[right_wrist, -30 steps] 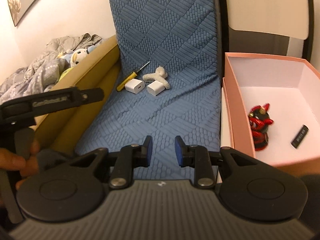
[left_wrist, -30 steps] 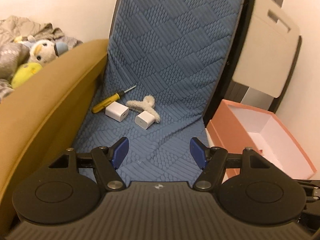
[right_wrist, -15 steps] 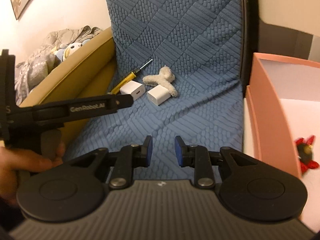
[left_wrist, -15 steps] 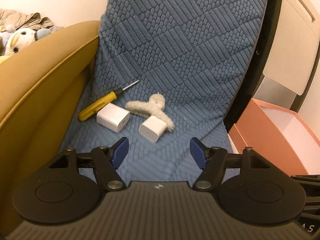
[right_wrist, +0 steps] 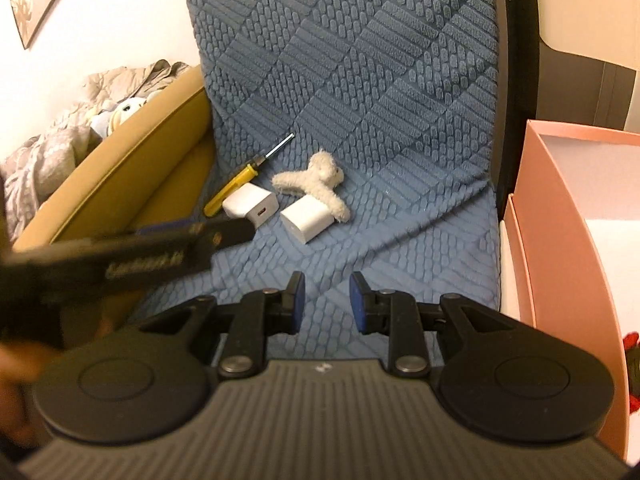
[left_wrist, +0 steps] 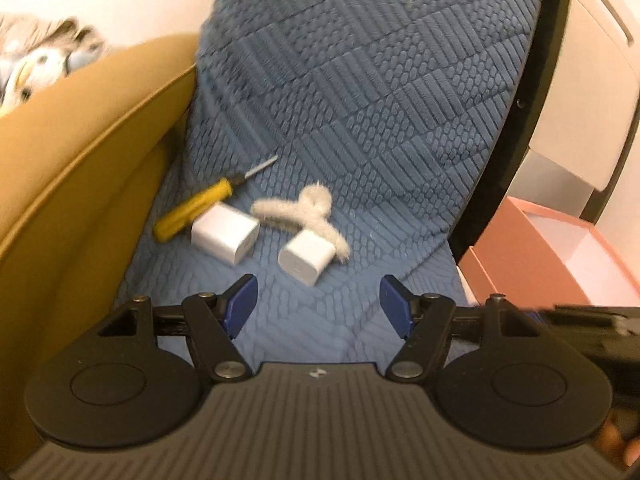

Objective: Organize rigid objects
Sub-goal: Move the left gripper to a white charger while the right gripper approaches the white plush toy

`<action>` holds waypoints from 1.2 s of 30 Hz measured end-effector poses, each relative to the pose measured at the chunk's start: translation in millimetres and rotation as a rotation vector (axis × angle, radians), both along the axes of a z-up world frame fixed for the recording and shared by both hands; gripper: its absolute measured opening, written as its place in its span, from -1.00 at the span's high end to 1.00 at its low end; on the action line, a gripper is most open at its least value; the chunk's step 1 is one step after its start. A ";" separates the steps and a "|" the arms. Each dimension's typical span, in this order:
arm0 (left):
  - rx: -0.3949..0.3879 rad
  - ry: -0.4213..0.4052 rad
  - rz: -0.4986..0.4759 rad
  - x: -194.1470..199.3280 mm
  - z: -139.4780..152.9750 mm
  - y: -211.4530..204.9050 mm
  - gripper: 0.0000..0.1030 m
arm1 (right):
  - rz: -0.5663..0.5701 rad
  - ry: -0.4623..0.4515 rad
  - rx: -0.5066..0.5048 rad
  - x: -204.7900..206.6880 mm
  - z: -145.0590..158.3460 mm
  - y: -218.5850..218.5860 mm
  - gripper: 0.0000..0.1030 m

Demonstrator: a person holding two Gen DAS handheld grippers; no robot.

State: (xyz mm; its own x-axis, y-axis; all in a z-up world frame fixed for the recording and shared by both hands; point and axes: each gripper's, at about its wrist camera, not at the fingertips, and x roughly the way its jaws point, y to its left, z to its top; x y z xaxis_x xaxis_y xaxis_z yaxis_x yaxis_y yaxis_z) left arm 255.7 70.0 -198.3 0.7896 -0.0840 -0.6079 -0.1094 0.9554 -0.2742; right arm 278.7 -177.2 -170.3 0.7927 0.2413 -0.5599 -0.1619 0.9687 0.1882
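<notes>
Two white charger blocks lie on the blue quilted mat [left_wrist: 360, 120]: a left one [left_wrist: 225, 234] and a right one [left_wrist: 306, 258]. A yellow screwdriver [left_wrist: 194, 214] lies left of them and a fuzzy white hair claw [left_wrist: 302, 212] behind them. My left gripper [left_wrist: 316, 300] is open and empty, just short of the right charger. My right gripper [right_wrist: 326, 300] is partly open and empty, further back; it sees the chargers [right_wrist: 250, 206] [right_wrist: 307, 217], the screwdriver [right_wrist: 232, 192] and the claw [right_wrist: 316, 182]. The left gripper's body [right_wrist: 140, 256] crosses its view.
A pink open box [right_wrist: 560, 216] stands to the right of the mat, also seen in the left wrist view [left_wrist: 560, 248], with a red toy [right_wrist: 632, 344] inside at the frame edge. A tan padded bed edge [left_wrist: 80, 160] rises on the left, with plush toys behind.
Both grippers have moved forward toward the objects on the mat. The left gripper is now close to the right charger. Nothing was grasped.
</notes>
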 end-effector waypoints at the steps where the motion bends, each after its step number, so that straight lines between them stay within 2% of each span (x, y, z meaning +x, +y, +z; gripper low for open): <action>1: -0.014 0.000 -0.004 -5.3 -1.0 -0.3 -0.41 | 0.000 -0.004 -0.004 1.8 0.5 0.2 0.45; 5: 0.074 -0.007 -0.015 -4.7 -8.3 -6.6 -0.41 | -0.001 0.000 0.014 10.2 1.2 -1.9 0.44; 9: 0.045 0.015 0.025 12.2 -23.4 2.2 -0.41 | -0.012 -0.003 0.032 24.1 4.1 -5.0 0.44; 14: 0.073 0.023 0.050 36.9 -30.9 12.0 -0.41 | 0.001 0.017 0.065 49.5 2.5 -8.1 0.44; 18: 0.060 0.036 0.096 50.3 -33.1 31.1 -0.40 | 0.054 0.005 0.002 66.1 -1.0 2.2 0.44; 21: 0.062 0.048 0.118 65.6 -36.8 43.2 -0.40 | 0.093 0.020 0.000 80.7 -4.7 8.3 0.44; 23: 0.076 0.057 0.117 78.5 -39.9 47.6 -0.39 | 0.129 0.020 -0.016 88.7 -6.8 14.8 0.44; 26: 0.107 0.069 0.115 94.8 -43.8 51.7 -0.39 | 0.182 0.001 -0.084 98.5 -12.4 27.3 0.31; 32: 0.133 0.094 0.104 110.8 -48.8 57.4 -0.41 | 0.269 -0.003 -0.154 123.0 -24.3 44.8 0.29; 36: 0.145 0.117 0.091 121.0 -50.1 55.4 -0.41 | 0.295 -0.014 -0.205 135.5 -31.6 51.6 0.07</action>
State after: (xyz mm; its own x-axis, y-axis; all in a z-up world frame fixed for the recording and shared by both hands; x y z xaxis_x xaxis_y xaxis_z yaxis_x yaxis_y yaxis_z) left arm 376.8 125.4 -248.5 0.7130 0.0800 -0.6966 -0.2204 0.9687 -0.1143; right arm 414.2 -125.6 -201.9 0.7136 0.3448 -0.6098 -0.4413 0.8973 -0.0091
